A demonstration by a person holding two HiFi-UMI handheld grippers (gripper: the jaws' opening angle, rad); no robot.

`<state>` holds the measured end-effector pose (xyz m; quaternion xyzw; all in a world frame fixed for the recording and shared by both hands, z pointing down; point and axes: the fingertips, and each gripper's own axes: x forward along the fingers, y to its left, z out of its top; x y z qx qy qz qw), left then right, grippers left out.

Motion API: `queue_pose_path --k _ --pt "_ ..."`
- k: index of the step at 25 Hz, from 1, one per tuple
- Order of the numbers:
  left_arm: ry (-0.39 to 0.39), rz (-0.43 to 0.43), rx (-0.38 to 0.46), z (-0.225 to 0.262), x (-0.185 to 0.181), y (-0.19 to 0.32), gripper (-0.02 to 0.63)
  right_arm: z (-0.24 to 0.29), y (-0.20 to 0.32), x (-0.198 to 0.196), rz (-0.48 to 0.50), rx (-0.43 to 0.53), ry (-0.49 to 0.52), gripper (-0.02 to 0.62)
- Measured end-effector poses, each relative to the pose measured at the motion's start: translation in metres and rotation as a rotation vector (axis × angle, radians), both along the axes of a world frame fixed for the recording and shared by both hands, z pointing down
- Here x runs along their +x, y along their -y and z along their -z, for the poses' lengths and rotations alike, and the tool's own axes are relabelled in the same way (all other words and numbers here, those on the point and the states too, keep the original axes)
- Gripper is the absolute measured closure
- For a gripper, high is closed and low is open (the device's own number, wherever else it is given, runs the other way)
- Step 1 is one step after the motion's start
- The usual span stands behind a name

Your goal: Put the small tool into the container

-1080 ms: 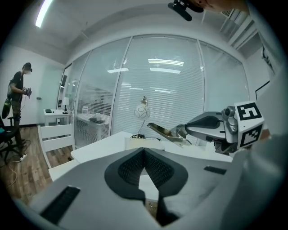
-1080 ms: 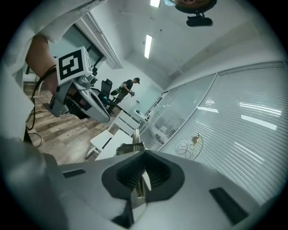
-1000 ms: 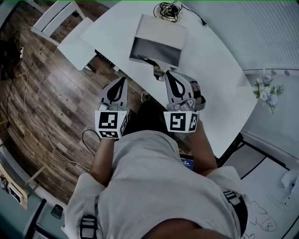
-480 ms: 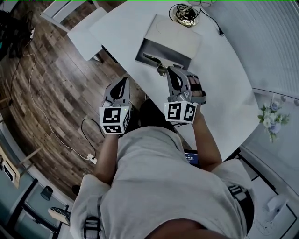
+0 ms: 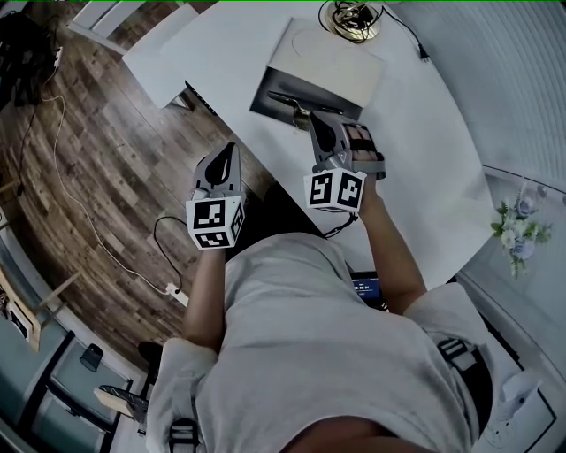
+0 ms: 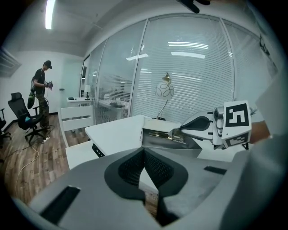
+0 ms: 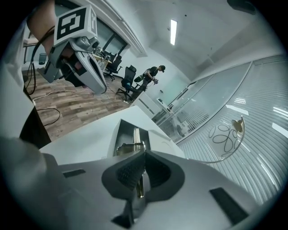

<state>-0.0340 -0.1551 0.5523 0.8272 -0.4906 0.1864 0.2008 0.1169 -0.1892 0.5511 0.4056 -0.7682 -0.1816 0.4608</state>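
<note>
A grey open container (image 5: 281, 110) with a beige top lies on the white table (image 5: 424, 150). My right gripper (image 5: 311, 120) is shut on the small tool (image 5: 290, 100), a slim brass-and-steel piece whose front end reaches over the container's dark opening. In the right gripper view the tool (image 7: 136, 137) runs out from between the jaws of the right gripper (image 7: 144, 158) toward the container (image 7: 120, 134). My left gripper (image 5: 231, 150) hangs shut and empty over the floor, left of the table's edge. In the left gripper view, beyond the left gripper (image 6: 144, 155), the right gripper (image 6: 181, 130) holds the tool (image 6: 163, 134) at the container (image 6: 173, 144).
A coil of cable (image 5: 347, 18) lies behind the container. A low white bench (image 5: 157, 60) stands left of the table. Flowers (image 5: 513, 235) sit at the right. A cord (image 5: 62, 190) trails over the wooden floor. A person (image 6: 41, 87) stands far off by office chairs.
Both grippers have sunk and moved forward. The right one has carried the tool closer to the container, so its front end now lies over the opening.
</note>
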Motion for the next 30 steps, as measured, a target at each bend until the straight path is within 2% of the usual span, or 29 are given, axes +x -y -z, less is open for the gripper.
queue_pose_path --k 14,30 --pt "0.021 0.082 -0.041 -0.014 -0.028 0.001 0.583 -0.026 0.023 -0.008 0.010 -0.047 -0.055 0.569" --pt "0.022 0.065 -0.075 -0.023 -0.021 0.004 0.583 -0.037 0.037 0.001 -0.045 -0.064 -0.097 0.568"
